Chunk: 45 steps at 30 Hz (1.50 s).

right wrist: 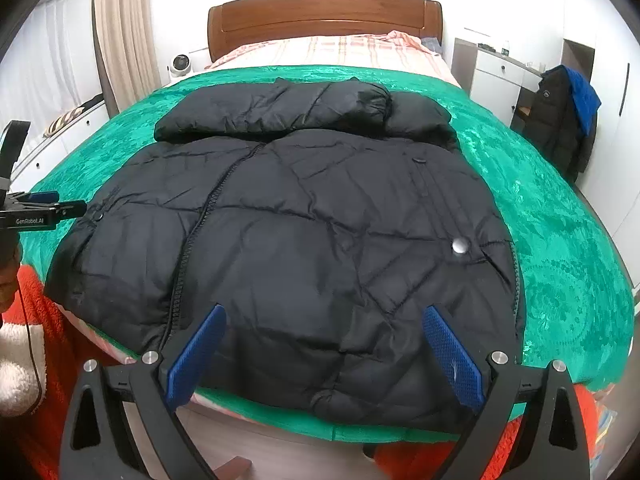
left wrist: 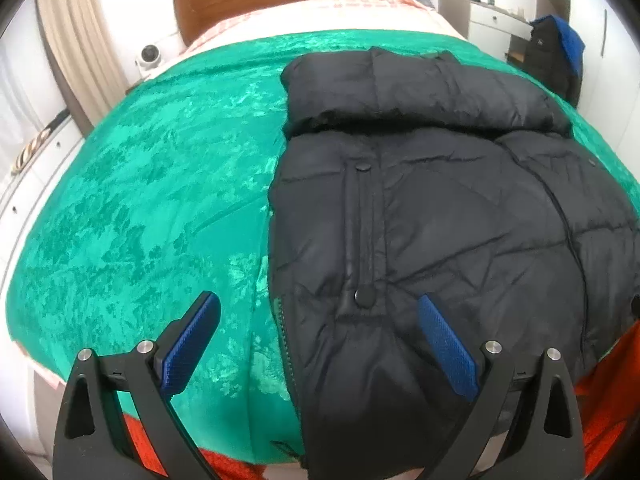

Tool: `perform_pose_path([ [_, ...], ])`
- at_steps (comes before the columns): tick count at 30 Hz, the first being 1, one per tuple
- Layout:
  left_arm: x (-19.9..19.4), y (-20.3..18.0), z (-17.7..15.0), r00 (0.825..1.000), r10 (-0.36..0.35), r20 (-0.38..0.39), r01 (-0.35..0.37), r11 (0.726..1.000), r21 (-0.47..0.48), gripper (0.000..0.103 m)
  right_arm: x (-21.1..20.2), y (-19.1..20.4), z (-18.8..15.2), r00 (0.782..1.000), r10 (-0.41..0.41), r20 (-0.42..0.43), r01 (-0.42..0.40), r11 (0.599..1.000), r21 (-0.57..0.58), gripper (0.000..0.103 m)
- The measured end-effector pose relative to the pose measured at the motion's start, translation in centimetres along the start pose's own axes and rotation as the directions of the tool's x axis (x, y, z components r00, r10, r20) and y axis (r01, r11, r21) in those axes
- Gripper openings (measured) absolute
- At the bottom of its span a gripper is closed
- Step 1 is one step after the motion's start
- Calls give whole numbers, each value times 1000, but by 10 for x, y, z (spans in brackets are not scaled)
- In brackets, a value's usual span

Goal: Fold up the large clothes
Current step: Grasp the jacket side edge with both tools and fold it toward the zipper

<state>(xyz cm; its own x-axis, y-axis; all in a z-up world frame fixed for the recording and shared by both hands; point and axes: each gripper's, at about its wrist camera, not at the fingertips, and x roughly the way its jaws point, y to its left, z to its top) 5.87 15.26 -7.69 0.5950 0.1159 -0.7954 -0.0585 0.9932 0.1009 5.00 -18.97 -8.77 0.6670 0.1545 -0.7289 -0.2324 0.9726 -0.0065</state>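
Blue-padded fingers of the left gripper (left wrist: 319,322) are standing wide apart and holding nothing, hovering over the near edge of the bed: the left finger is hanging over the green blanket (left wrist: 132,208), the right one over the near hem of the black puffer jacket (left wrist: 432,216). In the right wrist view the right gripper (right wrist: 325,334) is likewise spread wide and gripping nothing, poised above the jacket's near hem, with both pads over black fabric.

That jacket is lying flat across the blanket, front up, its zipper (right wrist: 200,216) running from near to far and a silver snap (right wrist: 461,245) showing on the right side. Its hood (right wrist: 276,110) is lying folded down along the far edge, toward the wooden headboard (right wrist: 324,12). At the left edge of this view, the other tool is hovering beside the jacket's left side.
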Motion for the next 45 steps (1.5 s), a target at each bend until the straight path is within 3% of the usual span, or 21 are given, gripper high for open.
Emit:
perform_pose_path([
  [9,0,7,2,1000,-11,-5,11,1000,-26,99,-1,3,0,1000,9,0,-9,1000,-11,98],
  [12,3,13,0,1000,-9,-26,8,999,-46,99,-7,-12,4,1000,18,15,-18,999,32,98],
  [16,7,41,-6,994,-86,-71,74,985,-158,99,-19,-75,9,1000,-11,19,7,981,194,98],
  [20,21,58,-19,965,-230,-125,198,953,-228,99,-19,-148,0,996,-41,-74,65,933,353,98],
  [23,34,57,-29,944,-281,-170,241,944,-225,99,0,-171,-13,977,103,-188,-16,910,413,98],
  [27,41,39,-38,923,-329,-199,294,937,-187,99,23,-170,-20,951,225,-213,-110,888,447,98],
  [29,40,31,-42,915,-349,-202,321,933,-162,97,38,-164,-21,925,296,-238,-161,873,460,95],
  [30,39,28,-44,911,-355,-210,327,932,-157,87,43,-160,-22,914,329,-238,-192,867,460,89],
  [31,40,26,-46,907,-355,-225,326,932,-158,79,44,-156,-22,904,353,-242,-216,864,454,67],
  [32,40,25,-48,902,-361,-238,329,930,-165,64,45,-152,-21,896,365,-254,-229,868,440,55],
  [33,40,25,-49,898,-364,-247,328,928,-174,50,43,-149,-19,897,355,-263,-226,880,417,51],
  [35,36,24,-50,899,-359,-253,320,930,-181,29,39,-145,-16,901,343,-267,-227,895,384,33],
  [36,32,26,-49,898,-364,-245,323,927,-192,23,36,-145,-13,902,344,-262,-229,895,383,31],
  [42,10,33,-43,905,-367,-214,327,923,-201,15,10,-129,-4,936,285,-208,-200,914,352,24],
  [45,-1,37,-43,906,-362,-218,326,927,-185,15,0,-131,-7,937,298,-182,-215,903,372,23],
])
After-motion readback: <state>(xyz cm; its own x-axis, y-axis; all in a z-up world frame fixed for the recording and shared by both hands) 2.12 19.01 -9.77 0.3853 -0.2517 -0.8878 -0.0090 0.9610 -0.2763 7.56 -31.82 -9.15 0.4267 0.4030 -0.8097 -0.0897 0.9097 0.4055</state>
